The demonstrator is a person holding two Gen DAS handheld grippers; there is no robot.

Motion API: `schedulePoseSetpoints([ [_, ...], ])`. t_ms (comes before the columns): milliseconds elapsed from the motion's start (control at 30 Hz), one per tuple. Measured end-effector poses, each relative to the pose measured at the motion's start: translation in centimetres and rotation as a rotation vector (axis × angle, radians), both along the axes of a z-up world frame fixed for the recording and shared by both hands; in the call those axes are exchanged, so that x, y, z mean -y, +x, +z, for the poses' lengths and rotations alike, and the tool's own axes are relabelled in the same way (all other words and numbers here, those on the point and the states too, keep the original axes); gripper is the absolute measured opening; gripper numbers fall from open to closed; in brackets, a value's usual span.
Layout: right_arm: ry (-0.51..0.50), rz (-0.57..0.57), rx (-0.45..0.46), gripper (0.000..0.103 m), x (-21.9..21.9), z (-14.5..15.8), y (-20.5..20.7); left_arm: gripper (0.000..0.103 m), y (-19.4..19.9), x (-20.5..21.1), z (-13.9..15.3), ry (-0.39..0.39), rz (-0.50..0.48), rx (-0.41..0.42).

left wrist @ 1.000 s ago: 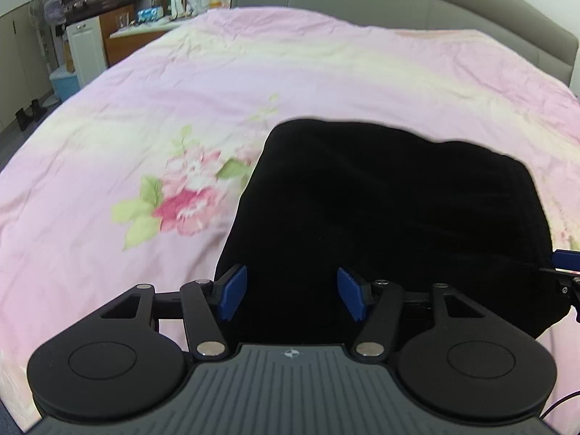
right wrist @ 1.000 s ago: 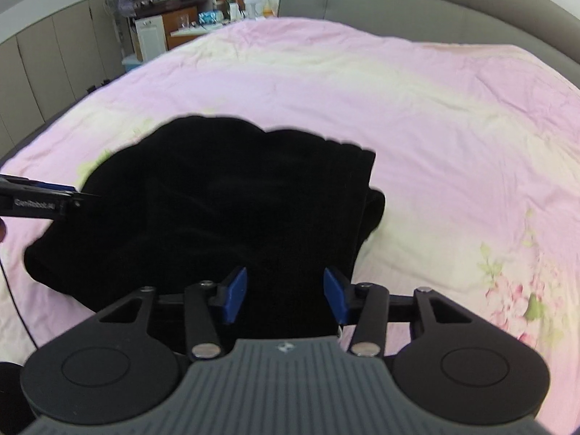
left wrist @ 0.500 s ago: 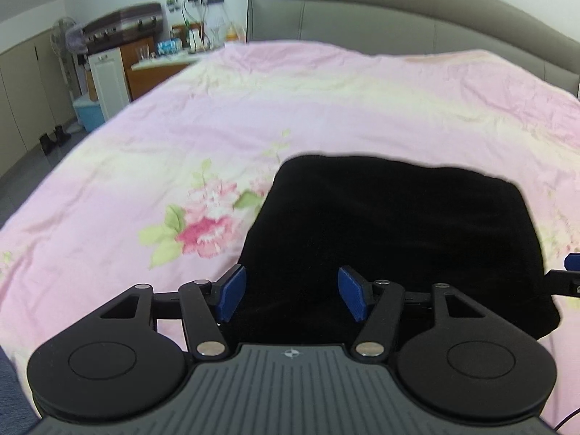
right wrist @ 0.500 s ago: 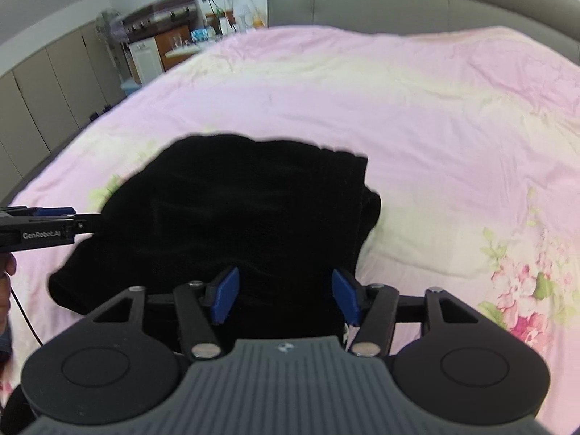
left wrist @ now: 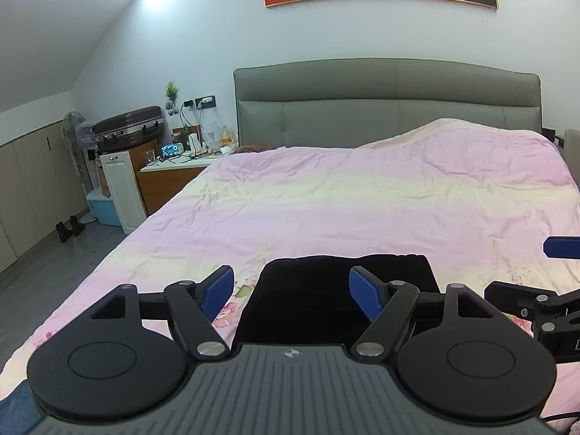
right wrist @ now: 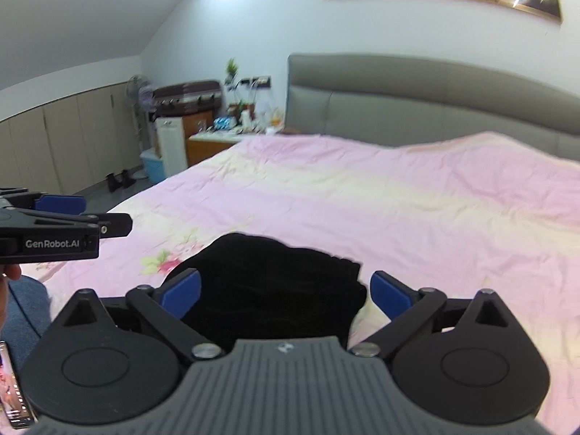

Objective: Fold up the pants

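The black pants point(left wrist: 326, 290) lie folded into a compact rectangle on the pink floral bed cover, near its front edge. They also show in the right wrist view point(right wrist: 275, 290). My left gripper point(left wrist: 291, 291) is open and empty, held above and behind the pants. My right gripper point(right wrist: 286, 295) is open wide and empty, also raised behind the pants. The right gripper shows at the right edge of the left wrist view point(left wrist: 543, 290), and the left gripper at the left edge of the right wrist view point(right wrist: 61, 224).
The bed cover point(left wrist: 362, 210) stretches back to a grey headboard point(left wrist: 388, 108). A nightstand point(left wrist: 174, 177) with clutter, a white cabinet point(left wrist: 119, 188), a suitcase and a fan stand to the left. A phone point(right wrist: 12, 398) shows at the lower left.
Both grippers have lifted and tilted up away from the pants, so the headboard and wall now show. The right gripper's jaws have opened wider. The pants have not moved.
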State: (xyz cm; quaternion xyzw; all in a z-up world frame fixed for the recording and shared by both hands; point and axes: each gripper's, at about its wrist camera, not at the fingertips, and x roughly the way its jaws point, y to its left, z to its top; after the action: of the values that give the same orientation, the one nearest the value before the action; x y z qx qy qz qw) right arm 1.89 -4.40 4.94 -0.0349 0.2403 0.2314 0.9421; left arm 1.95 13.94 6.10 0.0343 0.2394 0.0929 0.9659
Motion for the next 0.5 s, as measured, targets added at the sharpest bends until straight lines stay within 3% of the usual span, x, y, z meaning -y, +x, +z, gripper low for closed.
schedulePoseSetpoints([
  [233, -0.028, -0.035, 0.068, 0.098, 1.9, 0.5, -5.1, 0.09, -3.0, 1.9, -1.3, -0.001, 0.027, -0.002],
  [500, -0.047, -0.076, -0.009, 0.098, 2.7, -3.2, -6.9, 0.091, -3.2, 1.9, -4.5, -0.039, 0.04, -0.098],
])
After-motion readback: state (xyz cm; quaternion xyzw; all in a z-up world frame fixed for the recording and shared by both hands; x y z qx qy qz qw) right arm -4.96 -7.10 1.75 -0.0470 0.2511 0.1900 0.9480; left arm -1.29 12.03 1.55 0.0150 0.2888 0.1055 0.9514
